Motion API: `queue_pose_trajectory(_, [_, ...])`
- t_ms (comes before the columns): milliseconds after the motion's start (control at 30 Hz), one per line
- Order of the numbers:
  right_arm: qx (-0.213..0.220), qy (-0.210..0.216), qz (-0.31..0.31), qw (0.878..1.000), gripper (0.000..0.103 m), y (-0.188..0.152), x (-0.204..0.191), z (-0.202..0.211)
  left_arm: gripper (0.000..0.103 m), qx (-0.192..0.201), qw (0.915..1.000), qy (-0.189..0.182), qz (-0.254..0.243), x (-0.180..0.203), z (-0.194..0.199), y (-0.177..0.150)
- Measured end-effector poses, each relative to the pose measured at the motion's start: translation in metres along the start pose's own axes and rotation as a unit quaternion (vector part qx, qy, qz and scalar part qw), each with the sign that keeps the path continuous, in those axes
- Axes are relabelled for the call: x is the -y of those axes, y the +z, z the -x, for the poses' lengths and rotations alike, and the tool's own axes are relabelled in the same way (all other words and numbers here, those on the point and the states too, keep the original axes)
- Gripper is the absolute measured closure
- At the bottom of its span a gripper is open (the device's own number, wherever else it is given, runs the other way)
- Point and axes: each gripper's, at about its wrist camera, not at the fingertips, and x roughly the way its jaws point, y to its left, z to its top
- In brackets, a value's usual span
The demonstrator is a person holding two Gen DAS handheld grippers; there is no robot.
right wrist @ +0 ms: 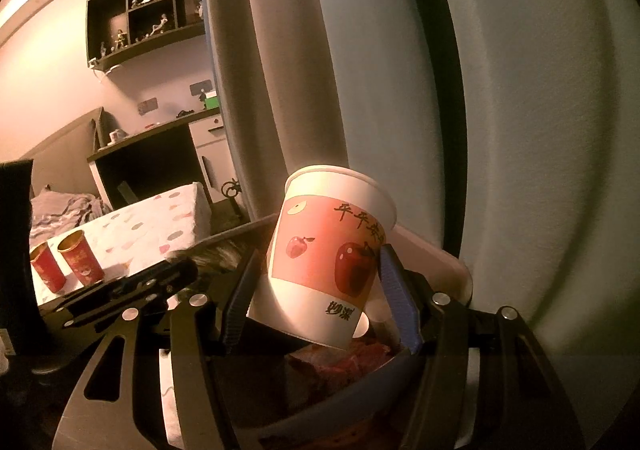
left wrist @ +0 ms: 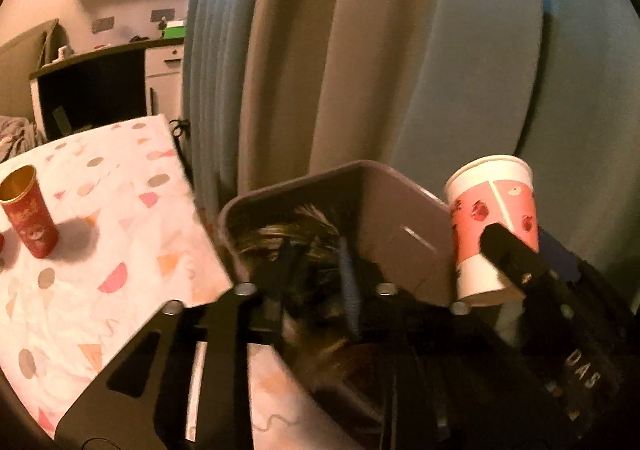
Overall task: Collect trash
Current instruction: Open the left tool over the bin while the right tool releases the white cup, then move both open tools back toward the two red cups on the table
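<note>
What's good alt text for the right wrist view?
The right gripper clamps a tilted white paper cup with red apples printed on it above a grey trash bin. To the left, two red cans stand on a patterned tablecloth, with curtains behind.

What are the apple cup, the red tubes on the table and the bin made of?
Apple cup: probably paper, matte print, rolled rim. Red tubes: maybe metal or foil-lined card, since the inside shines gold. Bin: likely plastic, smooth grey wall with rounded corners.
</note>
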Motion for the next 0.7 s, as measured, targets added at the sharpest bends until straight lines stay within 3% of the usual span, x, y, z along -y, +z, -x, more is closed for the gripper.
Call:
queue_pose_trajectory(100, [-0.002,-0.001,0.004,1.000,0.043,0.000,-0.002,-0.003,0.044,0.005,0.9999,0.012,0.009,-0.010,0.005,-0.002])
queue_pose_trajectory(300, [-0.013,0.001,0.007,1.000,0.042,-0.002,-0.008,-0.014,0.024,0.033,0.9983,0.043,0.020,-0.024,0.033,-0.001])
queue_pose_trajectory(533, [-0.007,-0.009,0.007,1.000,0.026,0.002,-0.009,-0.013,0.017,0.066,0.9938,0.084,0.030,-0.041,0.069,-0.001])
queue_pose_trajectory(700, [0.032,-0.014,0.006,0.999,0.019,0.012,-0.009,0.010,0.015,0.090,0.9873,0.125,0.036,-0.057,0.093,0.000])
